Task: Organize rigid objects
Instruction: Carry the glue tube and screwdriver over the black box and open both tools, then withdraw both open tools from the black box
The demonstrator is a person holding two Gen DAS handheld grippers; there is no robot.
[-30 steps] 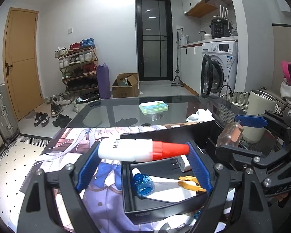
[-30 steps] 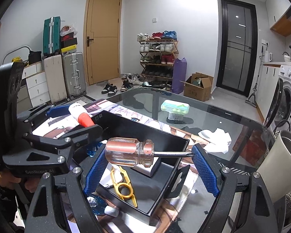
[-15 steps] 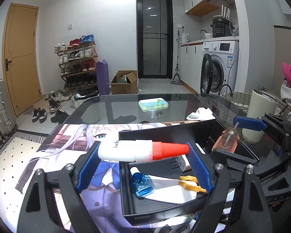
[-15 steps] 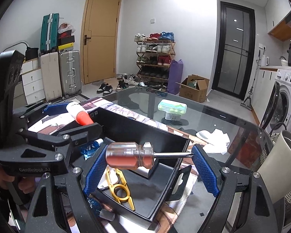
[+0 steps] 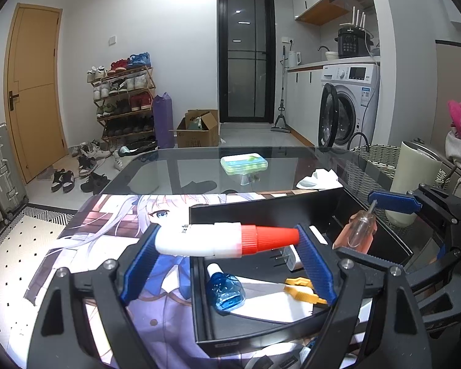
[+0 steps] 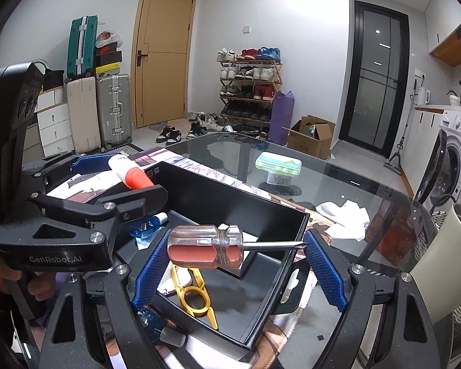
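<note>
My left gripper (image 5: 227, 246) is shut on a white glue bottle with a red cap (image 5: 224, 240), held crosswise above the left edge of a black tray (image 5: 261, 206). My right gripper (image 6: 236, 249) is shut on a screwdriver with a clear orange handle (image 6: 206, 246), held crosswise over the same tray (image 6: 218, 181). In the tray lie a small blue bottle (image 5: 226, 290), a yellow tool (image 6: 193, 295), a white plug (image 5: 287, 256) and white paper. The screwdriver also shows in the left wrist view (image 5: 358, 230); the glue bottle shows in the right wrist view (image 6: 129, 173).
The tray rests on an anime-print mat (image 5: 113, 233) on a glass table (image 5: 199, 172). A green-and-white box on a stand (image 5: 244, 164) and crumpled white tissue (image 5: 318, 178) lie further back. A cream bin (image 5: 415, 178) and wicker basket stand at the right.
Both grippers have lifted slightly with their objects still held. The screwdriver has moved a little lower and further over the tray; the glue bottle stays level.
</note>
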